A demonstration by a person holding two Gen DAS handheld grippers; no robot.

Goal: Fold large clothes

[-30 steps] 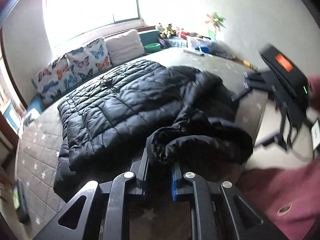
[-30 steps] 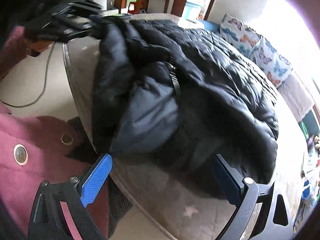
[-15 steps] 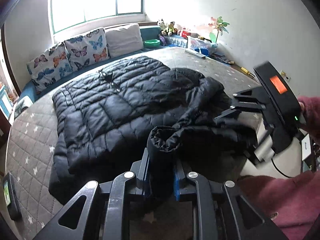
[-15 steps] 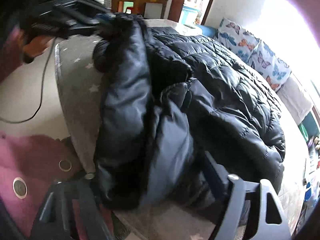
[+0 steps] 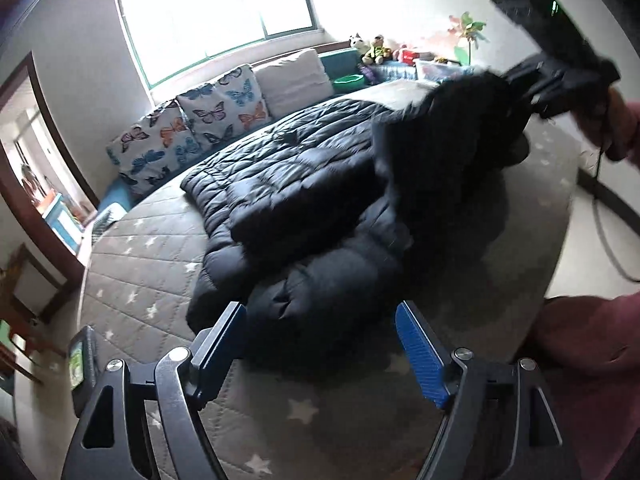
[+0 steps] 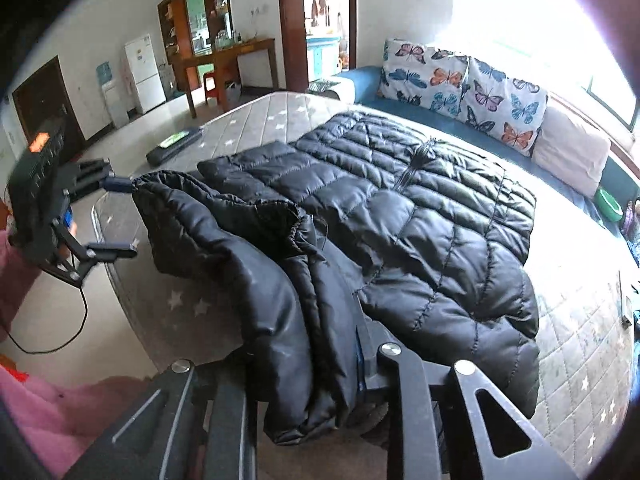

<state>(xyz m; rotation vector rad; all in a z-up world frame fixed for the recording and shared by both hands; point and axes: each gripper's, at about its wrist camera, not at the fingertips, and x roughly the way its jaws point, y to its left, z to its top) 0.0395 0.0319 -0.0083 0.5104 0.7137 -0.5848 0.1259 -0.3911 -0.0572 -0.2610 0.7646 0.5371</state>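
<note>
Right gripper (image 6: pixel 316 364) closing, pinching the jacket (image 6: pixel 400 216) edge; left gripper (image 5: pixel 320 336) spreading, empty, jacket ahead: lift evenly, carry across.

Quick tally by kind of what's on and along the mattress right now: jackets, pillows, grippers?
Black puffer jacket: 1
Butterfly-print pillows: 2
Plain white pillow: 1
Grippers: 2, the left gripper opening with nothing between its jaws, the right gripper closing on a fold of the jacket
Total: 6
</note>
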